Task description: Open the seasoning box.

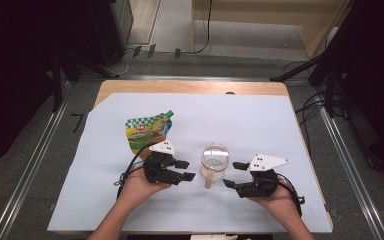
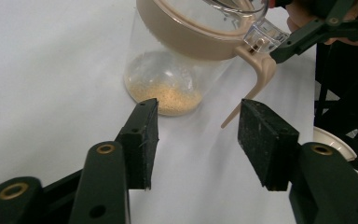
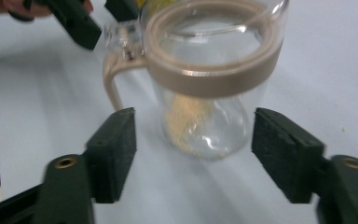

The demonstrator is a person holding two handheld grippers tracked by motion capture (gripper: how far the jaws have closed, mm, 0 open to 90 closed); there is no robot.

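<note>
Centrally placed on the counter [image 1: 260, 120], the clear jar [image 1: 215, 161] stands upright on the pale sheet, tan collar at its mouth, a thin bed of yellowish granules [image 2: 168, 97] on its floor. Its tan handle [image 1: 208, 176] sticks out toward your side of the counter, and a small clear latch tab [image 2: 264, 37] sits where handle meets collar. The jar lies directly between your two tools, so the relation that matters is lateral: it is to the right of the left hand-held gripper [image 1: 186, 170] and to the left of the right hand-held gripper [image 1: 235, 174]. Both point inward at it. Judged from the high view, the left tips are slightly nearer the glass; neither touches it. Left jaws stand roughly half apart, nothing between the pads [image 2: 144, 140]. Right jaws are parted wider than the jar's base and likewise hold nothing; one right fingertip [image 2: 298, 42] lies just beside the latch tab, contact not certain. A green-and-yellow pouch [image 1: 147, 131] lies flat behind the left hand, well clear of the jar.
</note>
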